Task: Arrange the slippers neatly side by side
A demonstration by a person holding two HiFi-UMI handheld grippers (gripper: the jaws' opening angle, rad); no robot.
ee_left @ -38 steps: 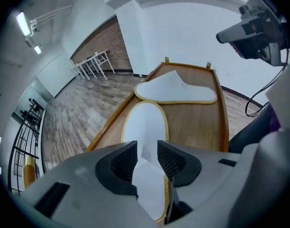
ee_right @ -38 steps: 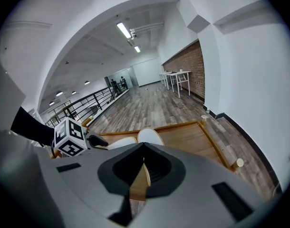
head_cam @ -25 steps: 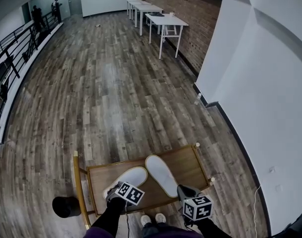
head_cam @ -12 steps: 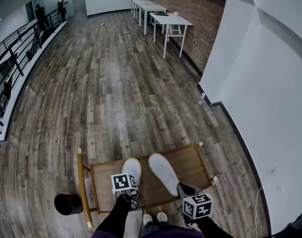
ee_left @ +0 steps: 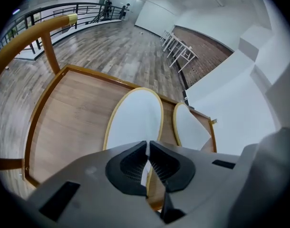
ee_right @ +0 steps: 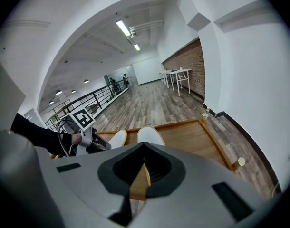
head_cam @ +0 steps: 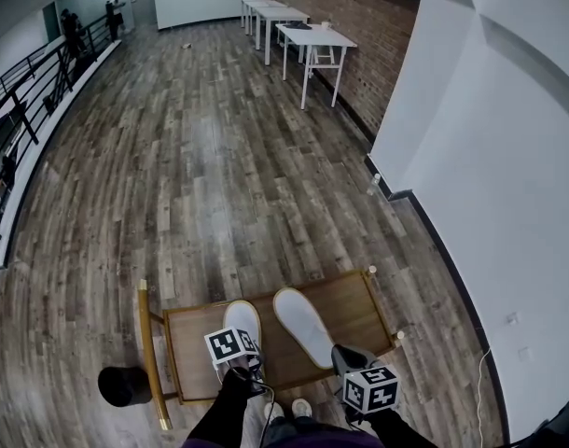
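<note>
The left slipper is judged light and pliable, so the left claw clamps its thin heel rim. The right claw is closed and empty.

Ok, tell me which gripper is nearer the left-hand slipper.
Left. The left gripper clamps the near edge of the left slipper; the right gripper sits at the heel of the other slipper, farther off.

Two slippers lie on the counter, toes toward its far edge. The left slipper is at mid-width. The right slipper is just beside it, heel slanting toward the near right corner. The left tool sits at the left slipper's heel. A round object stands on the floor off the near left corner.
</note>
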